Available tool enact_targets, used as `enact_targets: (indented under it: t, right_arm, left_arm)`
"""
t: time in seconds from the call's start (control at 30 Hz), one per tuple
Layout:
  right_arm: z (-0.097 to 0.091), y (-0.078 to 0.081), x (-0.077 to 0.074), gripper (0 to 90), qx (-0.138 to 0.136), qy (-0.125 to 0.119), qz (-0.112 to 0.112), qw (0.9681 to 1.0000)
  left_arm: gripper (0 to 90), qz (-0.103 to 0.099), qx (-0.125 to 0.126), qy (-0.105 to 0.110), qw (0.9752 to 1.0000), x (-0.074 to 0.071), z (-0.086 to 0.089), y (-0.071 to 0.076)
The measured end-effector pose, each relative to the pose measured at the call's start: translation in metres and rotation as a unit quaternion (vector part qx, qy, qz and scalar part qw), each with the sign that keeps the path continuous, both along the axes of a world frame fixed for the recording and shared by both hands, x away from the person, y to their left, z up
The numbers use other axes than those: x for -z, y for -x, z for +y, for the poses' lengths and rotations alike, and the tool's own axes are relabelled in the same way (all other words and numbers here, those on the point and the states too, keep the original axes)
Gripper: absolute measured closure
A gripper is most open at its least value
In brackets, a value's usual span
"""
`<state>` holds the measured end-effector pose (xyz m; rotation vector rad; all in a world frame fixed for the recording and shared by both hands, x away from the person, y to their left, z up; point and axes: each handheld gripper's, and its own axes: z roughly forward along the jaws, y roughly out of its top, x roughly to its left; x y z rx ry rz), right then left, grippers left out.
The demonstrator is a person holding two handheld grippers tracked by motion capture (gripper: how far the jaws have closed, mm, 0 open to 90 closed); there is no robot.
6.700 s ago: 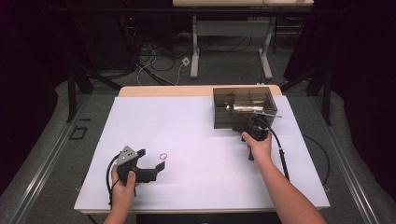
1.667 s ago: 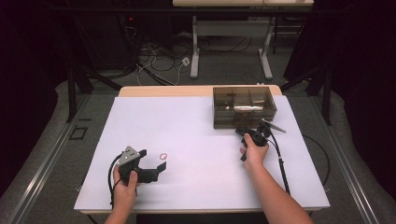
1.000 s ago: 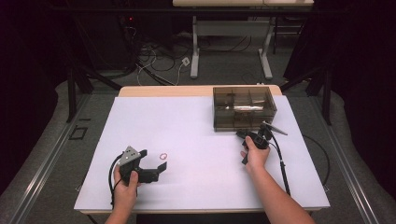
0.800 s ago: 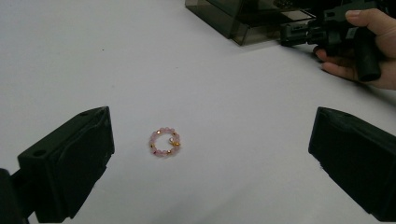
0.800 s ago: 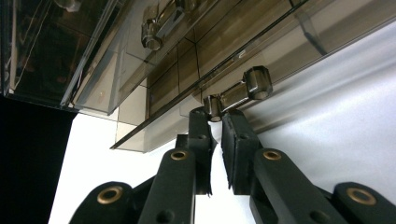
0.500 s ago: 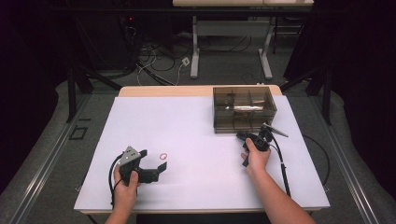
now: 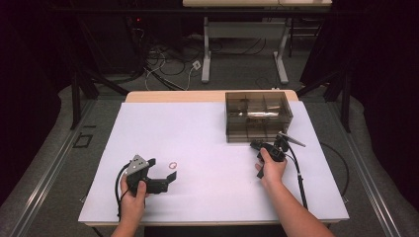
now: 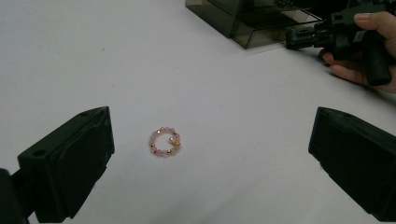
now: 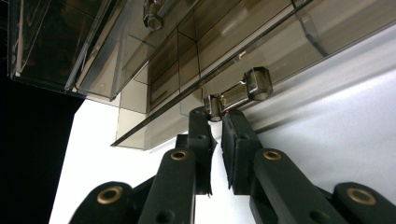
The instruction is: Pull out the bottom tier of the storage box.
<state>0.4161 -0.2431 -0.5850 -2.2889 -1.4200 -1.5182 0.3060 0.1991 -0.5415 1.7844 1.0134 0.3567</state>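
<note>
Drawer handle point(image 9: 236, 95) between closed right tongs point(image 9: 217, 116).

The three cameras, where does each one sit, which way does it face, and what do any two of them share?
High view: fixed above the person's side, facing forward and down on the white table; both forearms, left gripper and right gripper enter from below.
Left gripper view: rides the left gripper, looking between open jaws at the pink bead bracelet.
Right gripper view: rides the right gripper, jaws shut on the drawer handle of the smoky drawer box.
Shared: high and left gripper views both show the bracelet, box and right hand.
</note>
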Motion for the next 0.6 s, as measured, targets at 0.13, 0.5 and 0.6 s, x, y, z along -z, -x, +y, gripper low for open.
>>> enact_targets:
  t: [0.13,0.5,0.6]
  right_arm:
    - [0.0004,0.0014,-0.0001,82.7,0.003,-0.005,-0.002,1.0000]
    - [0.0006,0.0036,0.0007,82.7,0.007,-0.007,-0.009,0.9999]
    - [-0.0002,0.0045,-0.0004,82.5,0.002,-0.004,-0.001,1.0000]
  left_arm:
    - [0.1,-0.001,0.000,-0.002,1.0000,0.0000,-0.0001,-0.0001]
    - [0.1,0.000,-0.001,-0.003,1.0000,0.0003,0.0000,-0.0001]
    - [0.1,0.001,-0.001,-0.002,1.0000,0.0006,-0.0001,-0.0001]
